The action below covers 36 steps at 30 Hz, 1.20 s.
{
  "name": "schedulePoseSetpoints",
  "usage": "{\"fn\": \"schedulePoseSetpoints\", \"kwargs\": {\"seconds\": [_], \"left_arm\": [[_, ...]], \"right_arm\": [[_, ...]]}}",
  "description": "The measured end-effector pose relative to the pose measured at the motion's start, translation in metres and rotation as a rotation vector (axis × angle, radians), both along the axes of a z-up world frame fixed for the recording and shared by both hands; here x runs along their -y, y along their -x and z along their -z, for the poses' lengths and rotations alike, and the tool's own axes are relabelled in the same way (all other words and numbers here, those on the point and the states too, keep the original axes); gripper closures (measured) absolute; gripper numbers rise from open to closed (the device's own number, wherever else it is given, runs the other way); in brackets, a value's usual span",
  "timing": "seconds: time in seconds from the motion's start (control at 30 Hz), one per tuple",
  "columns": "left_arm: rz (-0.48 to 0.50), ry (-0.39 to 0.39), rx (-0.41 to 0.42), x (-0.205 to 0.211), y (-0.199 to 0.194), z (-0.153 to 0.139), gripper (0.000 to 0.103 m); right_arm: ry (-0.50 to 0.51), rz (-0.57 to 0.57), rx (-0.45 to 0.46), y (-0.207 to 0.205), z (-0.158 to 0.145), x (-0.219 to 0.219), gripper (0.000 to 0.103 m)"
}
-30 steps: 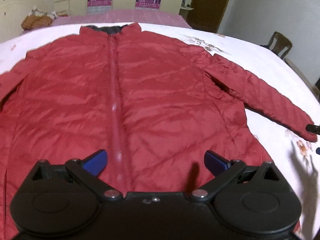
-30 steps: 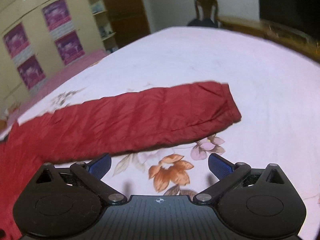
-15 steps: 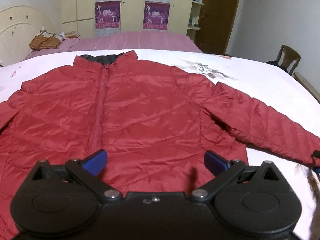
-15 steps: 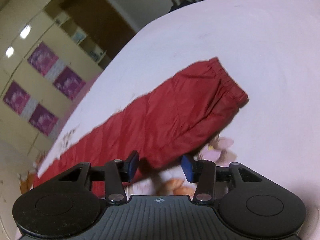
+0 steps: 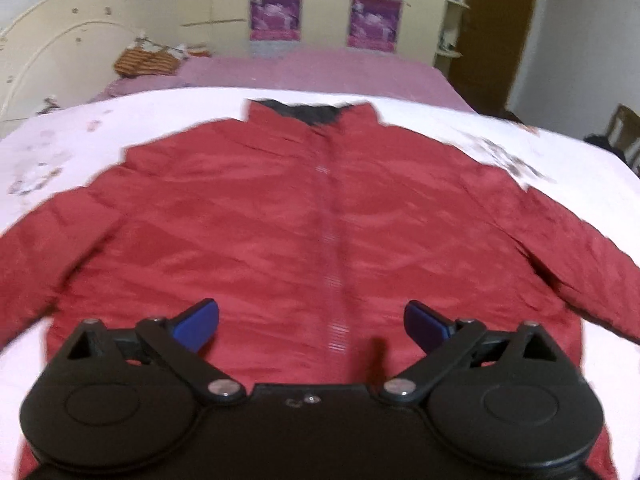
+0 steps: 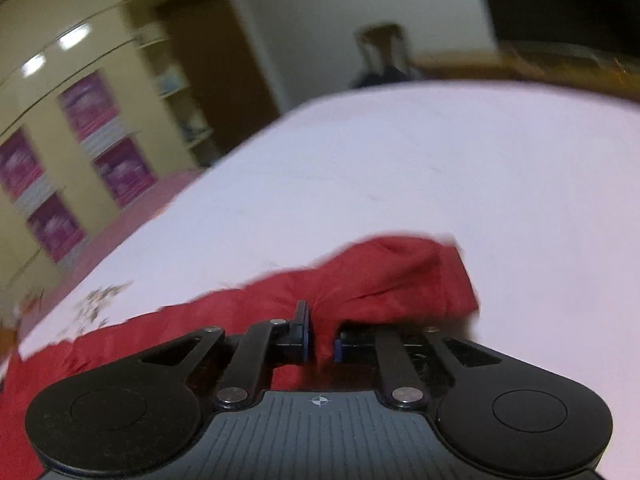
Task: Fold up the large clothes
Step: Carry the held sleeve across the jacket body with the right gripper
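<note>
On the white bed sheet (image 5: pixel 580 168) a red padded jacket (image 5: pixel 280 216) lies spread flat with its front up, the closed zipper (image 5: pixel 334 264) running down the middle and the dark-lined collar (image 5: pixel 310 112) at the far end. Both sleeves stretch out to the sides; in the left wrist view each one runs off toward an edge of the frame. The sheet carries faint flower prints (image 5: pixel 508 160) beside the jacket's shoulder.

Over the jacket's lower hem hangs the left gripper (image 5: pixel 311 322), its jaws spread wide with the zipper line between them and nothing held. Its blue fingertips (image 5: pixel 196 320) sit above the red cloth; whether they touch it cannot be told.

Out at the side, the right gripper (image 6: pixel 320 340) has its jaws nearly pressed together on the sleeve (image 6: pixel 392 276), pinching a fold of red cloth near the cuff. The cuff end bunches up just past the fingertips, and the rest of the sleeve trails back to the left along the sheet (image 6: pixel 440 168).

Beyond the white sheet lies a pink bedspread (image 5: pixel 312 72), with a brown woven basket (image 5: pixel 146 62) near a cream headboard (image 5: pixel 52 64). A pale wardrobe with purple posters (image 5: pixel 374 20) lines the back wall, next to a brown door (image 5: pixel 500 32). A wooden chair (image 6: pixel 382 56) stands far off in the right wrist view, which is blurred.
</note>
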<state>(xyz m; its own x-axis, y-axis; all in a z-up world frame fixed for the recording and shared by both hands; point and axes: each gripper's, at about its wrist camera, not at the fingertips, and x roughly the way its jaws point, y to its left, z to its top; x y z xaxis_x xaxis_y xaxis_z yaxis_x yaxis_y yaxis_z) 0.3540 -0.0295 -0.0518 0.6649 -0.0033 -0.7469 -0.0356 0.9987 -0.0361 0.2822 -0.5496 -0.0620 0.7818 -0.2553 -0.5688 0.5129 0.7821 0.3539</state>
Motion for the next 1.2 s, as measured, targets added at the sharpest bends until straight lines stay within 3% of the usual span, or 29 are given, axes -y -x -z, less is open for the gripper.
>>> {"fn": "schedulePoseSetpoints", "kwargs": {"seconds": [0.1, 0.37, 0.63, 0.93, 1.07, 1.1, 1.13, 1.2], "left_arm": [[-0.030, 0.011, 0.020, -0.033, -0.002, -0.002, 0.018], [-0.003, 0.095, 0.028, -0.099, -0.016, 0.006, 0.020], [-0.027, 0.189, 0.049, -0.160, -0.013, 0.009, 0.025], [-0.030, 0.281, 0.053, -0.206, -0.010, 0.010, 0.025], [-0.012, 0.325, 0.069, -0.205, -0.012, 0.008, 0.003], [-0.001, 0.331, 0.072, -0.202, -0.013, 0.007, 0.003], [0.011, 0.338, 0.070, -0.199, -0.017, 0.007, 0.004], [0.031, 0.367, 0.064, -0.193, -0.023, 0.008, 0.008]], "right_arm": [[0.068, -0.126, 0.041, -0.018, -0.022, -0.039, 0.094], [0.127, -0.510, 0.062, -0.065, -0.048, -0.189, 0.095], [0.203, -0.837, -0.028, -0.086, -0.024, -0.355, 0.095], [0.225, -1.025, -0.110, -0.087, 0.018, -0.460, 0.094], [0.251, -1.082, -0.080, -0.086, 0.026, -0.485, 0.092], [0.274, -1.086, -0.076, -0.085, 0.024, -0.487, 0.075], [0.290, -1.085, -0.059, -0.082, 0.021, -0.487, 0.040], [0.340, -1.062, 0.015, -0.071, 0.013, -0.481, 0.015]]}}
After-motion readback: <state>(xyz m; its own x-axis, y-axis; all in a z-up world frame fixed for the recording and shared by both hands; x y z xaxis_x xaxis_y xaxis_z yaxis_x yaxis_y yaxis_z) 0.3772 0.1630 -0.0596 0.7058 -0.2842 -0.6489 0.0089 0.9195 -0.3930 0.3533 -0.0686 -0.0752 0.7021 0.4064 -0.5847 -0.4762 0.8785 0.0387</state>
